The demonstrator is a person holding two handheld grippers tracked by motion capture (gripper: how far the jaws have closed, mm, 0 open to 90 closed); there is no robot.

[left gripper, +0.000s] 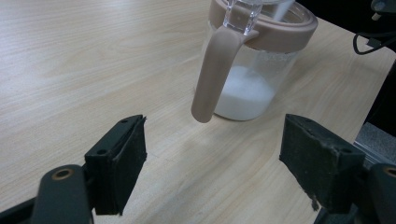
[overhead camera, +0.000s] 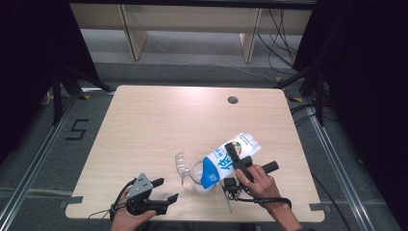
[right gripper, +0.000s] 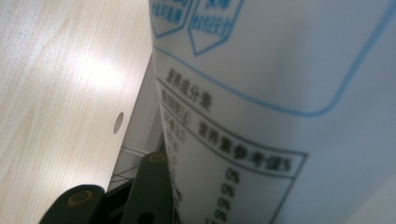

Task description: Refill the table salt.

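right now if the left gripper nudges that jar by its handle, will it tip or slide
The jar probably slides rather than tips: the white fill sits low. Its clear wall looks hard and smooth, maybe slippery. The tilted carton over its mouth, held by the right gripper, could be bumped.

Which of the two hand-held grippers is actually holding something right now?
The right hand-held gripper: it is clamped on the tilted white-and-blue carton over the clear jug. The left hand-held gripper is open and empty.

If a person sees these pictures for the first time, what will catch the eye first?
First, the white and blue milk carton, tilted steeply over the clear jug near the table's front edge and held by the right tool. Next, the jug itself, with its beige rim and handle and white liquid at the bottom. The left tool sits open at the front left, holding nothing.
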